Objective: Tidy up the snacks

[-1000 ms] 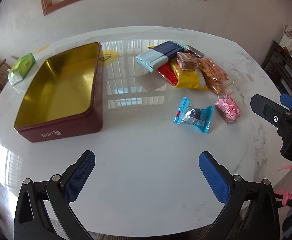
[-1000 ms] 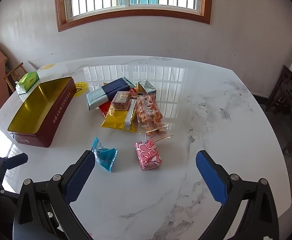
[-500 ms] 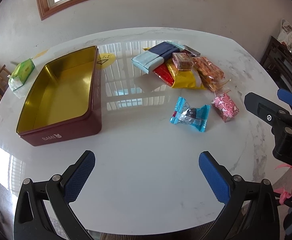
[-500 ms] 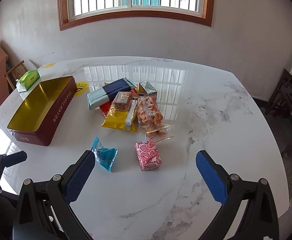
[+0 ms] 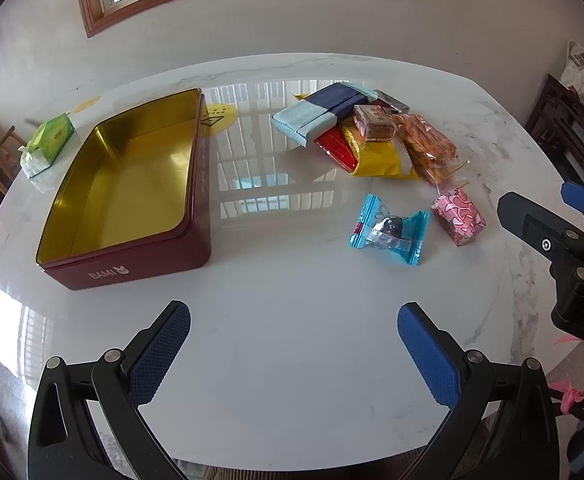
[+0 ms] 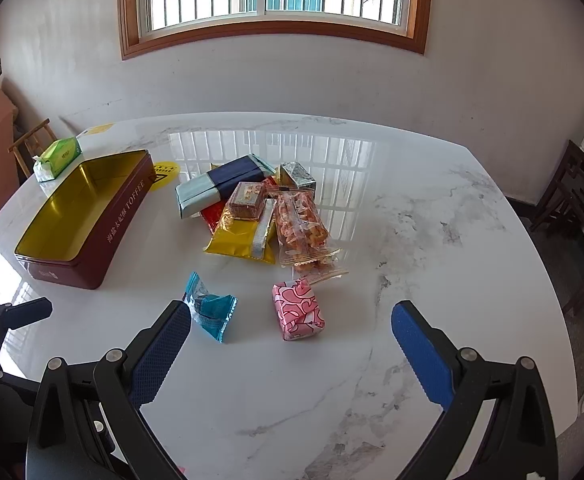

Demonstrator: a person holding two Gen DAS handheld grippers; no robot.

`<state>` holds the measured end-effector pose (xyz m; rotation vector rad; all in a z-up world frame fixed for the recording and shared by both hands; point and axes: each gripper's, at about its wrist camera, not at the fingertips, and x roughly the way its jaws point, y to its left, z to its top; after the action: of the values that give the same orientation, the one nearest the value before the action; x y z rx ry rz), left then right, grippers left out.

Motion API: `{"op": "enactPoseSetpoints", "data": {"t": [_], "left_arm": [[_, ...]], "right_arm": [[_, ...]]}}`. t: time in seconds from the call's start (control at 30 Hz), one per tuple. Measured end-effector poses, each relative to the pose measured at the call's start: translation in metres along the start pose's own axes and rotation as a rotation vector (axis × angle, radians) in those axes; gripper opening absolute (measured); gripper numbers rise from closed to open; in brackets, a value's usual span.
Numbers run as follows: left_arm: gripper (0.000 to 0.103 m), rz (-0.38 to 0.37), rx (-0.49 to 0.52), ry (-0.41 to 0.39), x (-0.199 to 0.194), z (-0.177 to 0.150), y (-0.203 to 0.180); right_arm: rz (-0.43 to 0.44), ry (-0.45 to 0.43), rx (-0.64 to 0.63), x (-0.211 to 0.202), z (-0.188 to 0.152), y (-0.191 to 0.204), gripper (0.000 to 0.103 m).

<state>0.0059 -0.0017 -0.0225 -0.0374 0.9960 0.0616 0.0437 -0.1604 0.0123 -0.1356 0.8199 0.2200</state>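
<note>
An empty maroon tin (image 5: pixel 131 184) (image 6: pixel 83 216) with a gold inside stands open at the table's left. A heap of snack packets (image 5: pixel 368 136) (image 6: pixel 259 208) lies at the middle: a navy and pale blue pack, a red and a yellow pouch, a small brown box, a clear bag of orange crackers. Closer lie a blue-wrapped candy (image 5: pixel 390 230) (image 6: pixel 209 310) and a pink patterned packet (image 5: pixel 458 216) (image 6: pixel 298 310). My left gripper (image 5: pixel 294 346) is open above bare marble, short of the tin. My right gripper (image 6: pixel 292 348) is open just before the pink packet.
A green tissue pack (image 5: pixel 47 142) (image 6: pixel 57 158) lies beyond the tin at the far left. A yellow sticker (image 5: pixel 221 118) sits beside the tin. The white marble table (image 5: pixel 292 340) is round-edged; dark wooden chairs (image 6: pixel 580 216) stand at the right, and a wall with a window is behind.
Both grippers have drifted slightly: the left view has shifted so the tin and snacks sit a little lower and nearer. Nothing on the table has moved and both grippers stay open.
</note>
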Motion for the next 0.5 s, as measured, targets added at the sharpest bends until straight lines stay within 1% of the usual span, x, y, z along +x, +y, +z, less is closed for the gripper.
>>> {"op": "enactPoseSetpoints", "data": {"t": [0.33, 0.5], "left_arm": [[0.103, 0.012, -0.011, 0.015, 0.0038, -0.0005, 0.0036], [0.103, 0.018, -0.011, 0.019, 0.0050, -0.0010, 0.0042]], "right_arm": [[0.006, 0.003, -0.001, 0.0009, -0.0013, -0.0005, 0.099], [0.011, 0.006, -0.006, 0.0018, -0.0026, 0.0009, 0.097]]}}
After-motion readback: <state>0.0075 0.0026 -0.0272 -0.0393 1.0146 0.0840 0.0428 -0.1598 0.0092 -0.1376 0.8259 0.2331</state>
